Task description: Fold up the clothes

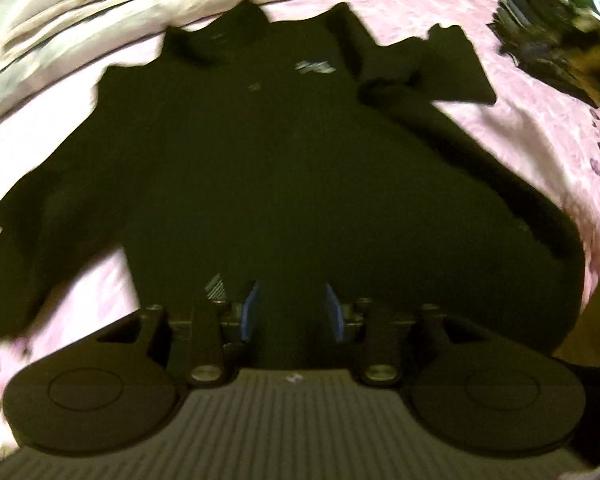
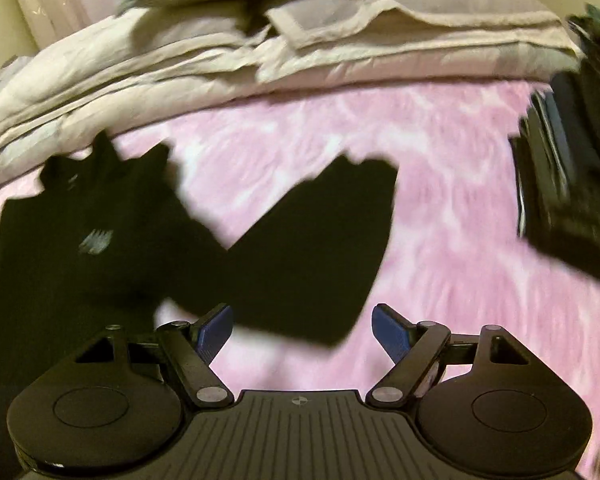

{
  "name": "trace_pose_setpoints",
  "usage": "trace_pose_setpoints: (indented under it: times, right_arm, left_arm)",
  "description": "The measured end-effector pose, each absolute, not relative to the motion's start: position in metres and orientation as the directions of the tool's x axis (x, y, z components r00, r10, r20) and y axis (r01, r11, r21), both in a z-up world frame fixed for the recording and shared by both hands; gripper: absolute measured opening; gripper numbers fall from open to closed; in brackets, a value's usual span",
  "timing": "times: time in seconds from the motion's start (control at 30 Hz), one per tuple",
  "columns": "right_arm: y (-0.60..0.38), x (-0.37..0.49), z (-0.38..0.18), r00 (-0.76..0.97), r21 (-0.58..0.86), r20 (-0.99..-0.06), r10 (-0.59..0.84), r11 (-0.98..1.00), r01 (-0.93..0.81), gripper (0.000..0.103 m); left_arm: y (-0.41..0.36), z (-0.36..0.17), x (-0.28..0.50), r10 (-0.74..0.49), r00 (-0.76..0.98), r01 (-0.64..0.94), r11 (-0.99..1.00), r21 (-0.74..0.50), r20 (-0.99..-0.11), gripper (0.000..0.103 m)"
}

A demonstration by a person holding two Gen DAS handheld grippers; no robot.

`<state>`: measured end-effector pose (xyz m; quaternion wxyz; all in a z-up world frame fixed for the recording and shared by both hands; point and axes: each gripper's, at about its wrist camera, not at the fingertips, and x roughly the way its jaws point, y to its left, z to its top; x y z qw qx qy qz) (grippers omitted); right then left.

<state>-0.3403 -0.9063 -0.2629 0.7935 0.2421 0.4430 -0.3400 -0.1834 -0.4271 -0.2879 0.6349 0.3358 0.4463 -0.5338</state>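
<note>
Jaws parted on both grippers, nothing pinched between blue pads: left gripper (image 1: 291,312) narrowly apart over the hem area of the black short-sleeved polo shirt (image 1: 260,152), right gripper (image 2: 303,330) wide apart above that shirt's outspread sleeve (image 2: 320,248). Whether pads touch fabric, cannot tell through the blur. Shirt spread flat on the pink patterned bedspread (image 2: 440,220), collar toward the far side, small pale chest logo (image 1: 315,67) showing. Beyond the collar, rumpled beige folded bedding (image 2: 300,52) along the bedspread's far edge. Off the sleeve's far right, near the bedspread's edge, a dark stack of folded clothes (image 2: 572,184). Both views smeared.
</note>
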Motion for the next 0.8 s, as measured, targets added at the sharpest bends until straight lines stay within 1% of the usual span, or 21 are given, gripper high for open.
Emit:
trace_pose_setpoints:
  times: [0.07, 0.13, 0.27, 0.33, 0.37, 0.4, 0.43, 0.47, 0.5, 0.53, 0.6, 0.63, 0.67, 0.77, 0.8]
  right_arm:
    - [-0.951, -0.328, -0.271, 0.362, 0.075, -0.871, -0.332, 0.640, 0.765, 0.080]
    - [-0.994, -0.321, -0.272, 0.382, 0.114, -0.866, -0.323, 0.616, 0.779, 0.080]
    - [-1.041, -0.280, -0.310, 0.375, 0.189, -0.899, -0.227, 0.572, 0.798, 0.079]
    - [-1.046, -0.260, -0.333, 0.321, 0.157, -0.927, -0.193, 0.577, 0.802, 0.079]
    - [-1.043, -0.252, -0.342, 0.287, 0.120, -0.938, -0.196, 0.594, 0.796, 0.079]
    - [-1.037, -0.246, -0.347, 0.264, 0.071, -0.937, -0.227, 0.619, 0.782, 0.076]
    - [-1.036, -0.249, -0.344, 0.274, 0.063, -0.930, -0.245, 0.629, 0.775, 0.059]
    - [-1.036, -0.253, -0.339, 0.291, 0.064, -0.921, -0.258, 0.637, 0.769, 0.035]
    - [-1.035, -0.257, -0.335, 0.307, 0.065, -0.912, -0.271, 0.644, 0.762, 0.027]
    - [-1.035, -0.261, -0.330, 0.324, 0.066, -0.903, -0.284, 0.651, 0.756, 0.022]
    - [-1.038, -0.307, -0.293, 0.455, 0.169, -0.817, -0.355, 0.607, 0.777, 0.022]
    - [-1.040, -0.331, -0.273, 0.517, 0.228, -0.760, -0.394, 0.583, 0.780, 0.022]
    - [-1.034, -0.360, -0.248, 0.574, 0.274, -0.679, -0.458, 0.568, 0.776, 0.022]
    - [-0.995, -0.457, -0.184, 0.555, 0.229, -0.454, -0.696, 0.511, 0.828, 0.023]
    - [-0.986, -0.486, -0.186, 0.500, 0.233, -0.464, -0.731, 0.444, 0.865, 0.025]
  left_arm:
    - [-0.460, -0.295, -0.200, -0.366, 0.020, 0.978, 0.200, -0.058, -0.930, 0.031]
    - [-0.490, -0.302, -0.217, -0.351, 0.005, 0.977, 0.203, -0.071, -0.936, 0.034]
    - [-0.529, -0.321, -0.239, -0.307, -0.029, 0.972, 0.211, -0.098, -0.951, 0.035]
    - [-0.540, -0.325, -0.244, -0.286, -0.032, 0.972, 0.216, -0.096, -0.958, 0.036]
    - [-0.545, -0.326, -0.244, -0.276, -0.029, 0.972, 0.218, -0.092, -0.961, 0.036]
    - [-0.547, -0.327, -0.243, -0.265, -0.022, 0.972, 0.222, -0.083, -0.964, 0.037]
    - [-0.549, -0.326, -0.241, -0.255, -0.016, 0.972, 0.224, -0.075, -0.967, 0.037]
    - [-0.552, -0.326, -0.239, -0.246, -0.010, 0.972, 0.225, -0.067, -0.969, 0.037]
    - [-0.555, -0.326, -0.236, -0.240, -0.004, 0.973, 0.222, -0.059, -0.971, 0.037]
    - [-0.559, -0.324, -0.234, -0.240, 0.002, 0.976, 0.213, -0.051, -0.971, 0.037]
    - [-0.566, -0.320, -0.230, -0.243, 0.012, 0.980, 0.195, -0.036, -0.970, 0.037]
    - [-0.571, -0.317, -0.228, -0.249, 0.012, 0.982, 0.183, -0.035, -0.968, 0.037]
    - [-0.576, -0.316, -0.227, -0.257, 0.011, 0.985, 0.171, -0.035, -0.966, 0.037]
    - [-0.594, -0.313, -0.226, -0.278, -0.002, 0.992, 0.124, -0.038, -0.961, 0.038]
    - [-0.600, -0.312, -0.228, -0.282, -0.009, 0.994, 0.105, -0.040, -0.959, 0.038]
